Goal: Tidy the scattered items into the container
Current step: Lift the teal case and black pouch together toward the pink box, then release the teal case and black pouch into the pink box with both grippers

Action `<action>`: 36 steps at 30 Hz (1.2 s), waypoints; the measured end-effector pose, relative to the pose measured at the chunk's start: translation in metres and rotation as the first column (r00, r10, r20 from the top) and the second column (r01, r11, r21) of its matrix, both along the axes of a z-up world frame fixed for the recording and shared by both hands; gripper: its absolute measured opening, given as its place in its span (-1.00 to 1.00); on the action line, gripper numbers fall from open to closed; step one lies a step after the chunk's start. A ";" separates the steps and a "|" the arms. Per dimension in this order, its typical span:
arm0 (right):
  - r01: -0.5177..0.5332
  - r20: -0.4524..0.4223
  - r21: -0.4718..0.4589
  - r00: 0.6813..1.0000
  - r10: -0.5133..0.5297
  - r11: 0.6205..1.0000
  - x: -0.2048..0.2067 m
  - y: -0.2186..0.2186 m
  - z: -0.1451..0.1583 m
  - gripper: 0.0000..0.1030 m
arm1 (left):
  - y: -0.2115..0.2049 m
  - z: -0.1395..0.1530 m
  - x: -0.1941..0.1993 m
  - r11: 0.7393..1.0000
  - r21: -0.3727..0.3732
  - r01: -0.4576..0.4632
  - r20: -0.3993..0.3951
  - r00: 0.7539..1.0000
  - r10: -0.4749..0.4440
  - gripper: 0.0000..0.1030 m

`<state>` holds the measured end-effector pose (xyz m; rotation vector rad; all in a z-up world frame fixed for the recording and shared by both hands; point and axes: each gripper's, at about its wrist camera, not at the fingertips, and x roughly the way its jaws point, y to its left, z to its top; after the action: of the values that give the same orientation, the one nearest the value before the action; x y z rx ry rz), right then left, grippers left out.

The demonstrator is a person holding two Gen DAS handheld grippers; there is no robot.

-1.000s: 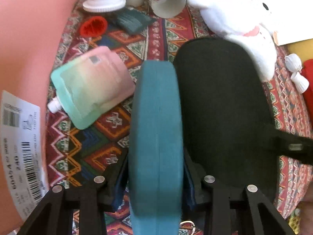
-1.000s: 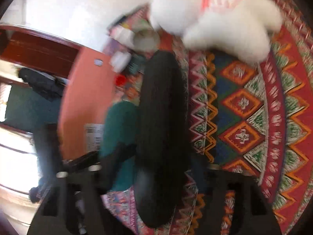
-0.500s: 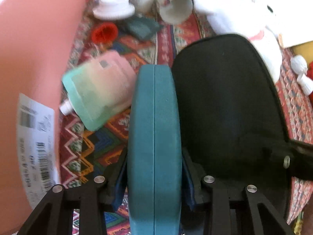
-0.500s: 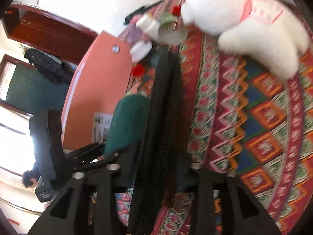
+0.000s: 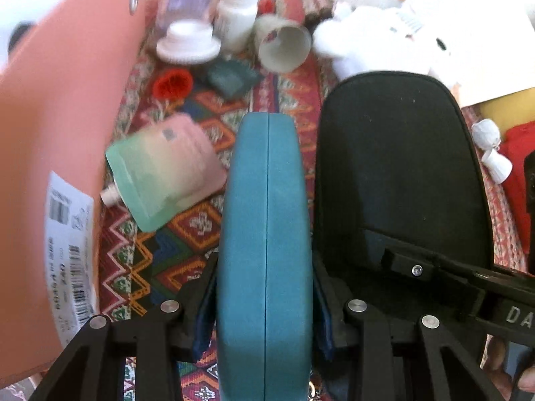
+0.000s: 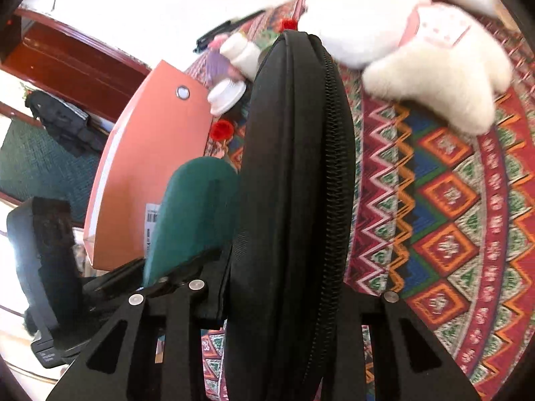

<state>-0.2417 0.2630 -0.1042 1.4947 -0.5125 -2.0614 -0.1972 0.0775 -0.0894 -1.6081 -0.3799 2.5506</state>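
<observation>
My left gripper (image 5: 264, 284) is shut on a teal hard case (image 5: 264, 220), held on edge. Right beside it stands a black zip case (image 6: 294, 183), also on edge, between the fingers of my right gripper (image 6: 294, 295). Those jaws are closing, and the pads lie against the case's two sides. In the left wrist view the black zip case (image 5: 398, 173) stands to the right of the teal one, with one right finger (image 5: 418, 269) across its face. The salmon container wall (image 5: 50, 133) with a barcode label rises at the left.
On the patterned cloth (image 6: 444, 200) lie a pastel spout pouch (image 5: 164, 170), a red cap (image 5: 172, 83), a dark sachet (image 5: 230, 77), a white lid (image 5: 187, 41), a white bottle (image 5: 237, 16), a tipped paper cup (image 5: 284, 46) and a white plush toy (image 6: 418, 43).
The right gripper's jaws have drawn in onto the black case. Both cases have risen a little, and the container wall fills more of the left view.
</observation>
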 end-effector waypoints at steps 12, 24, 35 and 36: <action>0.068 -0.085 0.011 0.994 -0.067 0.998 0.007 0.033 0.032 -0.36 | 0.014 0.027 0.007 0.999 -0.030 0.028 -0.117 0.993 -0.031 -0.22; 0.102 -0.181 0.031 0.979 -0.094 0.994 0.019 0.062 0.062 -0.36 | 0.018 0.065 0.026 0.997 -0.072 0.022 -0.238 0.970 -0.039 -0.22; 0.119 -0.274 0.060 0.957 -0.098 0.991 0.025 0.018 0.094 -0.36 | 0.002 0.097 0.045 0.995 -0.094 -0.032 -0.345 0.939 -0.002 -0.22; 0.119 -0.283 0.064 0.954 -0.096 0.991 0.027 0.015 0.097 -0.36 | 0.000 0.099 0.047 0.995 -0.095 -0.039 -0.353 0.936 0.003 -0.22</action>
<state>-0.2148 0.2778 -0.0073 1.2115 -0.4111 -2.3560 -0.1503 0.0770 0.0095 -1.1367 -0.2364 2.8393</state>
